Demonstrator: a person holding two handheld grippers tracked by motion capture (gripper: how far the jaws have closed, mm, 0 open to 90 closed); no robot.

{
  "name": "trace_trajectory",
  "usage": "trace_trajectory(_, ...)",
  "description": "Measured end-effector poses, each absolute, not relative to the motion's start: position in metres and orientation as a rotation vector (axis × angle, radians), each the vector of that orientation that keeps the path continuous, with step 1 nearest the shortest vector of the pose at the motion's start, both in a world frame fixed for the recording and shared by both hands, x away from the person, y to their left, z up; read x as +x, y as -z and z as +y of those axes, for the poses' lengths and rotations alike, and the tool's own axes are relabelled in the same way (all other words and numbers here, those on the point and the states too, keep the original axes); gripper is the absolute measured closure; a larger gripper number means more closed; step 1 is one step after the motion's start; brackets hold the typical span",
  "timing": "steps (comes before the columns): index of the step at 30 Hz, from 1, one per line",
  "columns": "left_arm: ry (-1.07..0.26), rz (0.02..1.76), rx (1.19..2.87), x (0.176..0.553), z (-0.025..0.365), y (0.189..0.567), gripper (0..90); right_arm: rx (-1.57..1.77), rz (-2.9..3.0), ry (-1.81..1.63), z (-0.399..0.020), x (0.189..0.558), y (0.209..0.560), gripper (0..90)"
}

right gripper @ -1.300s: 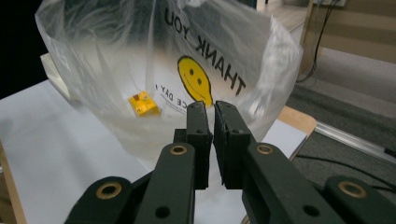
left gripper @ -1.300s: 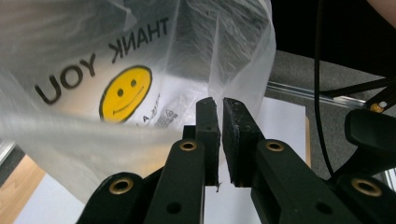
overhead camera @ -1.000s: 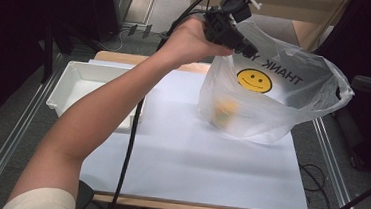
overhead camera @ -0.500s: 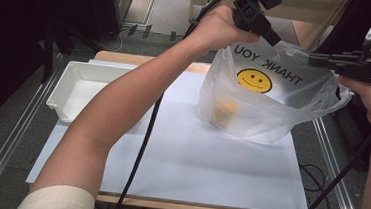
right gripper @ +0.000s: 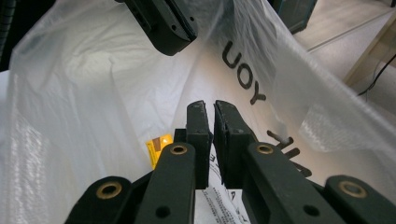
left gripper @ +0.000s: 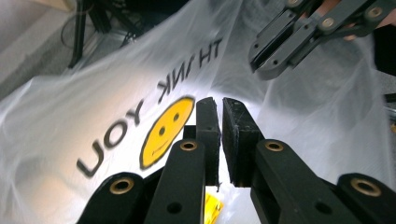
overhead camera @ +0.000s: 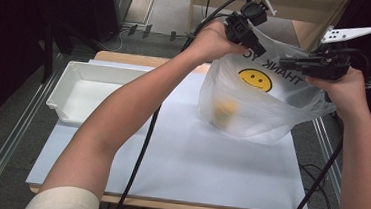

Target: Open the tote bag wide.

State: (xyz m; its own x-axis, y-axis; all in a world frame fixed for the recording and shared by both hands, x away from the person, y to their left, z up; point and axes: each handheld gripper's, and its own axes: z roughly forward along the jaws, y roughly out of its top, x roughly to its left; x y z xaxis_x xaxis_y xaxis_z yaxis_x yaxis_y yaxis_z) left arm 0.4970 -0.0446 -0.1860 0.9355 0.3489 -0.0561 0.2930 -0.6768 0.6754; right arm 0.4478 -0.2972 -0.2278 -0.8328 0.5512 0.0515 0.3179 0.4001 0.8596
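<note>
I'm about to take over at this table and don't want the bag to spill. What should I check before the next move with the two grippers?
1. Left gripper at the plastic bag rim: ok.
2. Left jaws shut: ok; plastic pinched: cannot tell.
3. Right gripper shut at the opposite rim: ok; grip: cannot tell.
4. Bag bottom on the table: ok.
5. Yellow item inside the bag: ok.
6. White tray apart from the bag: ok.

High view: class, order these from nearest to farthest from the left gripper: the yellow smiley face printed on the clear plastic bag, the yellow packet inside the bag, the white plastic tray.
1. Yellow smiley face, on the bag just below the left gripper.
2. Yellow packet, lower down inside the bag.
3. White plastic tray, far off at the table's left edge.
</note>
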Motion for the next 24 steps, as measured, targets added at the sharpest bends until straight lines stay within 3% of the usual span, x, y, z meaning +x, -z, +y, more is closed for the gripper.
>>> trace_trajectory(24,-0.085,0.565,2.366,0.506,0.004,0.255,85.8,0.802,2.456,-1.433,-0.271,0.457,0.275,85.4)
